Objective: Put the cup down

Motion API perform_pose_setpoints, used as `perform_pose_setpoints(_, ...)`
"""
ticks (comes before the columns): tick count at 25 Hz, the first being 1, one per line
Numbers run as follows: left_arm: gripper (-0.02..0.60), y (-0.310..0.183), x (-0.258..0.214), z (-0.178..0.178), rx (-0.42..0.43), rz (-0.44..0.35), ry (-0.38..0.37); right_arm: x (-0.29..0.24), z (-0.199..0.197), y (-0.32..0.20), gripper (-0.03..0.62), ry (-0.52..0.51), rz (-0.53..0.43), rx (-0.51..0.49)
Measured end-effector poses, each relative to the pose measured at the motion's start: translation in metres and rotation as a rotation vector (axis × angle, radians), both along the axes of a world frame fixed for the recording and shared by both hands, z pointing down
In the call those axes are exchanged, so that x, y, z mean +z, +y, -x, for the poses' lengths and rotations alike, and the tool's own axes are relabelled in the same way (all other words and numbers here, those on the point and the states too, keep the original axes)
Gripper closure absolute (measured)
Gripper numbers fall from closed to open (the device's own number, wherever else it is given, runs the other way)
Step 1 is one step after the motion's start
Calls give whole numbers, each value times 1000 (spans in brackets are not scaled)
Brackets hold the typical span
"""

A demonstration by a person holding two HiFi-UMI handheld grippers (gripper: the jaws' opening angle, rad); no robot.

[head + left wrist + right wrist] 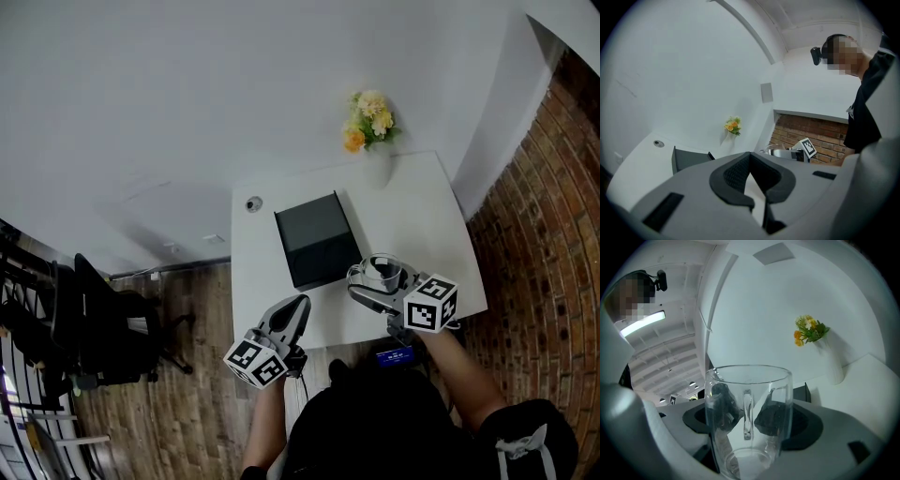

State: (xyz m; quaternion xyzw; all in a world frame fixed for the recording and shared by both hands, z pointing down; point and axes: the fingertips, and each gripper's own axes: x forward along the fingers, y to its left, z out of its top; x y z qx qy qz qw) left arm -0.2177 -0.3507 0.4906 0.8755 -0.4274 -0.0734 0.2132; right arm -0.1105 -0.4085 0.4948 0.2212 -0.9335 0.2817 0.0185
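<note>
Clear glass mug (750, 380) pinched upright between the right gripper's (746, 414) dark pads, handle centred between them (mug empty). It seems to hang just above the white table (422, 216); contact is uncertain. Black box (317, 239) lies just left of that gripper, flower vase (373, 141) well ahead of it. Left gripper (750, 161): jaws pressed together at the tips, holding nothing.
</note>
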Motion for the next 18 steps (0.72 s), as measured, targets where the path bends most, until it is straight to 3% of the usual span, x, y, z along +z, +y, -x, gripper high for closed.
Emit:
perform_pose_setpoints(10,574,6,2,3,-37,16,-6,28,15,-21,189,72,-8,-29)
perform_pose_setpoints(18,574,11,7,4,-66,37,0,67,46,-68,189,227,-138,20)
